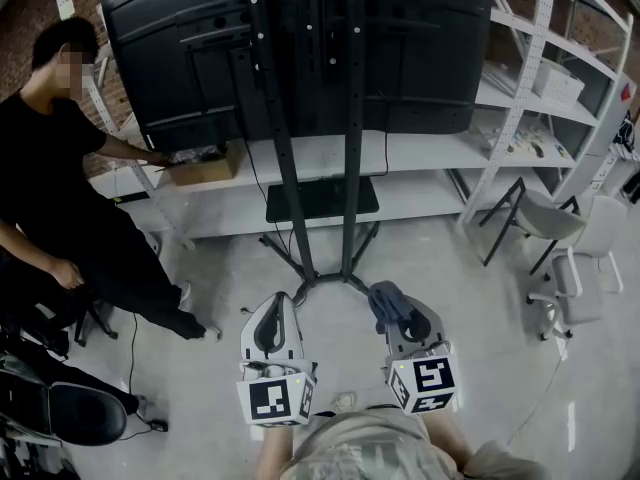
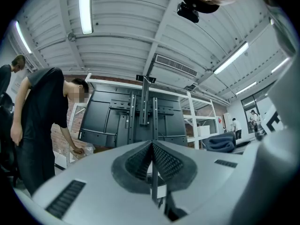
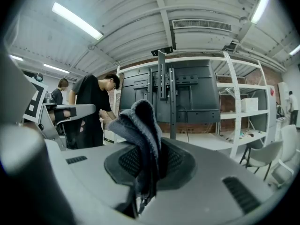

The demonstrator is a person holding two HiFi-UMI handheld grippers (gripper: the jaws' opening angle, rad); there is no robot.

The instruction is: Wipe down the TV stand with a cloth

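Observation:
The black TV stand (image 1: 313, 168) rises ahead of me, two dark posts carrying the back of a big TV (image 1: 300, 38) above a small black shelf (image 1: 322, 200). My right gripper (image 1: 392, 306) is shut on a grey-blue cloth (image 3: 140, 125), which bunches up above its jaws. My left gripper (image 1: 277, 313) is shut with nothing between its jaws (image 2: 152, 156). Both grippers hang low over the grey floor, short of the stand's splayed feet (image 1: 325, 280). The stand (image 3: 164, 86) also shows past the cloth in the right gripper view.
A person in black (image 1: 60, 188) leans at the left toward a cardboard box (image 1: 205, 166) on the long white shelf (image 1: 420, 153). White racking (image 1: 530, 78) and a folding chair (image 1: 545, 218) stand at the right. An office chair (image 1: 70, 408) is at lower left.

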